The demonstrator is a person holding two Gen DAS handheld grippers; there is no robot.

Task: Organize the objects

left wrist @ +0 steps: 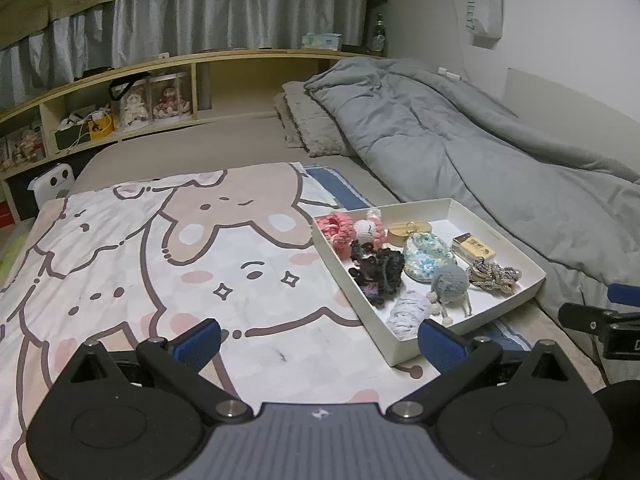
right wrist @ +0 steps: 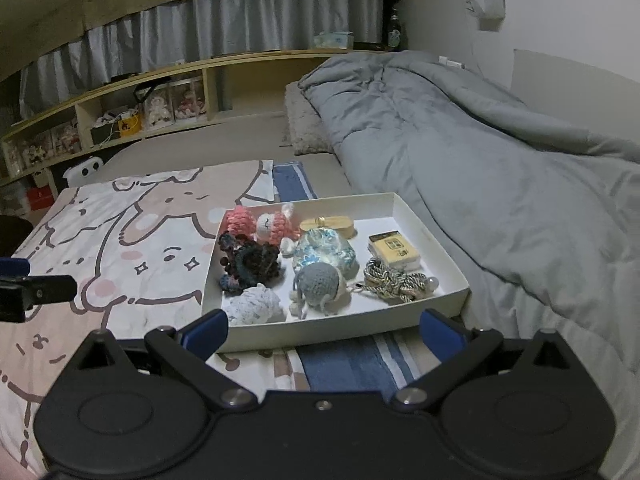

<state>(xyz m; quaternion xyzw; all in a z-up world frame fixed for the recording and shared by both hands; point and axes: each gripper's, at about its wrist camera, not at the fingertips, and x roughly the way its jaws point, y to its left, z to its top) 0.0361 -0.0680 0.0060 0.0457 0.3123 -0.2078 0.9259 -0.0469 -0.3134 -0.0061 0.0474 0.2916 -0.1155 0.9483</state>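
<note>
A white tray [right wrist: 434,240] lies on the bed with small items inside: a pink scrunchie [right wrist: 240,220], a dark crochet piece [right wrist: 248,264], a floral pouch [right wrist: 324,252], a grey knitted toy [right wrist: 318,284], a braided cord [right wrist: 394,282], a small yellow box [right wrist: 394,250] and a white scrunchie [right wrist: 254,304]. My right gripper [right wrist: 324,334] hangs open and empty just short of the tray's near wall. My left gripper [left wrist: 320,340] is open and empty over the cartoon blanket [left wrist: 160,260], left of the tray [left wrist: 500,216]. One tip of the right gripper [left wrist: 592,320] shows at the edge.
A rumpled grey duvet [right wrist: 500,168] fills the right side of the bed up to the tray. A blue striped towel [right wrist: 348,364] lies under the tray. A wooden shelf [left wrist: 160,92] with dolls and boxes runs along the far side.
</note>
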